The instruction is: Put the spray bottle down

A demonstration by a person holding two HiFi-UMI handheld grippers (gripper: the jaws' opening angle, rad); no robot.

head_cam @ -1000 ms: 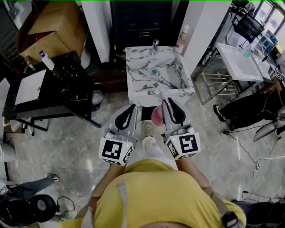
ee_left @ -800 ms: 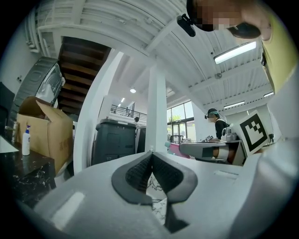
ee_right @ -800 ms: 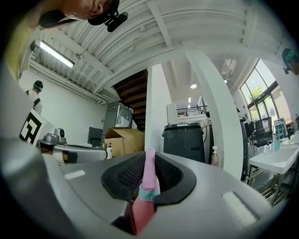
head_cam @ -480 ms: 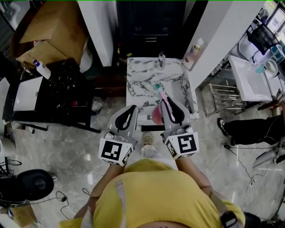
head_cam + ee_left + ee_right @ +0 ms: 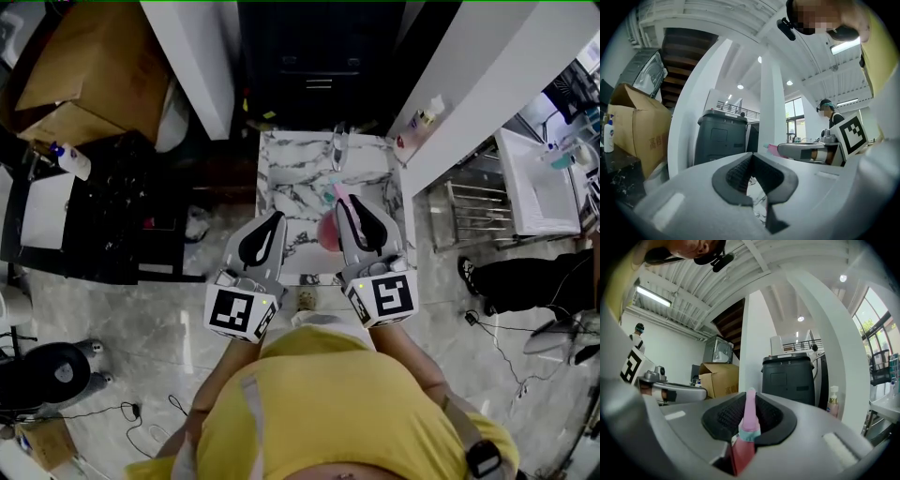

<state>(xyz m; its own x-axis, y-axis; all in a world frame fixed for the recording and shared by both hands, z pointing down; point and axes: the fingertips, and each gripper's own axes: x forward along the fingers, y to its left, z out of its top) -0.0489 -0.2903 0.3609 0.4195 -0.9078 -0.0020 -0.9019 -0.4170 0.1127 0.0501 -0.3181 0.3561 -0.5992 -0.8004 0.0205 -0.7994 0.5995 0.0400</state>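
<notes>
In the head view my right gripper [image 5: 348, 202] is shut on a pink spray bottle [image 5: 328, 231] and holds it level over the near part of a marble counter [image 5: 286, 192]. The right gripper view shows the bottle's pink top with a teal ring [image 5: 749, 420] pinched between the dark pads of the right gripper [image 5: 750, 399]. To its left my left gripper [image 5: 275, 217] reaches over the counter's near edge. In the left gripper view the left gripper [image 5: 751, 161] has its pads meeting at the tip, with nothing between them.
A faucet [image 5: 338, 141] stands at the counter's back. A small pump bottle [image 5: 428, 111] sits on the white ledge to the right. A dark bin [image 5: 790, 376] stands behind the counter. Left are a black table [image 5: 112, 211], a cardboard box [image 5: 75, 75] and a white spray bottle [image 5: 67, 159].
Both grippers have come forward together to the marble counter, which now lies under their tips. The pink bottle stays in the right gripper's hold.
</notes>
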